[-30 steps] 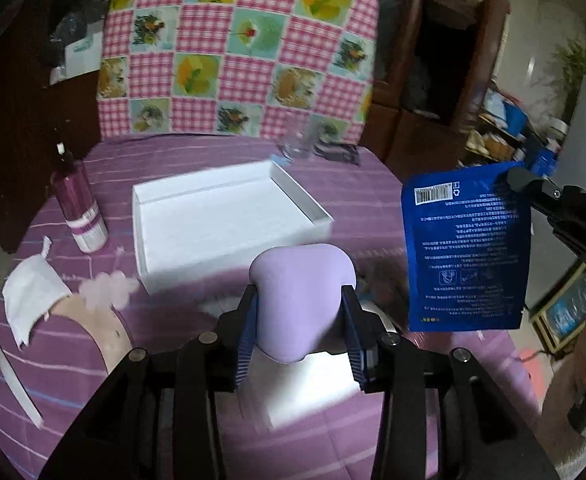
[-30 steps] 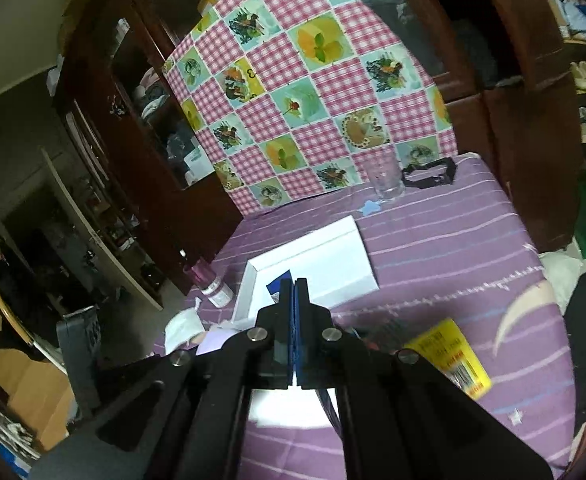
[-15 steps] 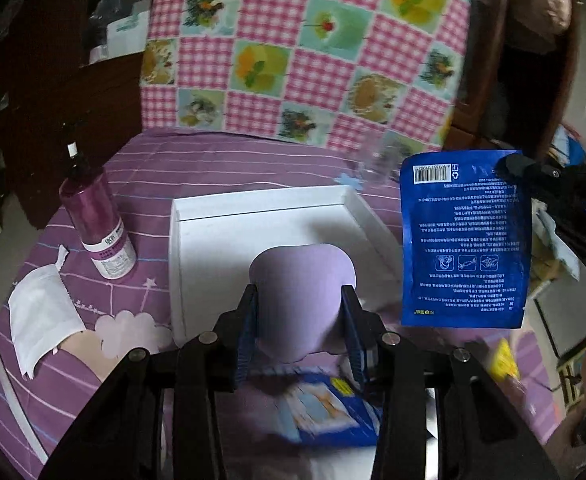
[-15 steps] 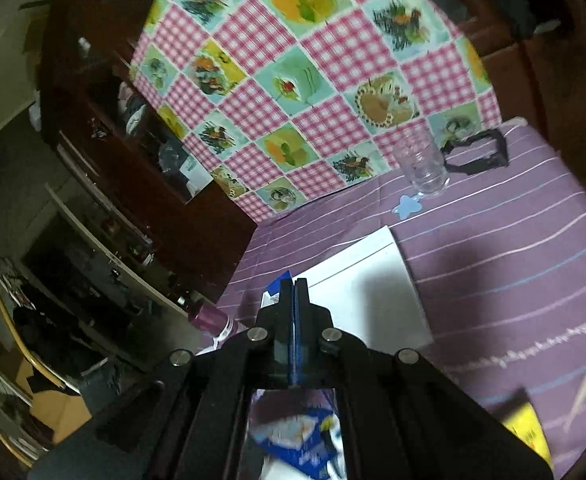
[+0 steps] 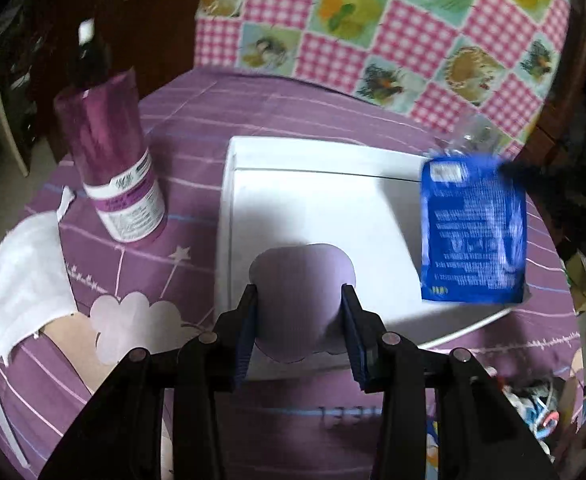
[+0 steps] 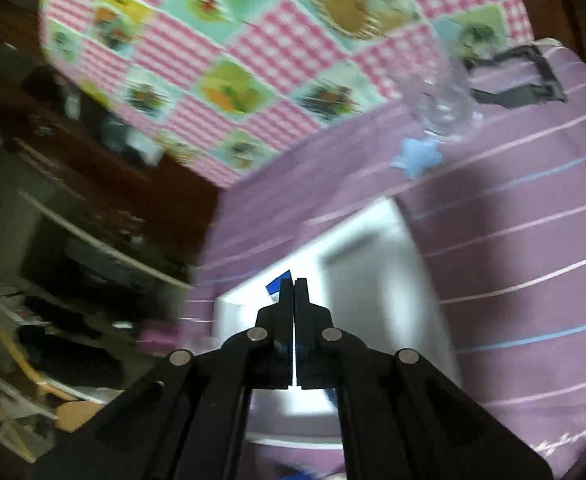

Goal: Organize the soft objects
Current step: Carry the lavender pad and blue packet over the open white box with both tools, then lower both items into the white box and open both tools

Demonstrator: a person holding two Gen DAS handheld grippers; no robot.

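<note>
A soft, rounded lilac pad (image 5: 301, 280) is squeezed by the left gripper (image 5: 299, 312); a glossy blue sachet (image 5: 473, 236), blurred, is pinched by the right gripper (image 6: 294, 284).

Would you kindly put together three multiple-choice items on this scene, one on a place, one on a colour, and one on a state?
1. Where does the purple bottle stand relative to the white box?
A. Inside it
B. On the tablecloth beside it
C. On top of its rim

2. What colour is the packet held by the right gripper?
A. Blue
B. Yellow
C. Green

3. What state is the left gripper in?
A. Open and holding nothing
B. Shut flat with nothing between its fingers
C. Shut on the lilac soft object

Answers:
1 B: the bottle rests on the purple cloth, apart from the box wall.
2 A: the left wrist view shows a blue packet with white print hanging over the box.
3 C: both fingers press against the sides of the lilac soft object.
</note>
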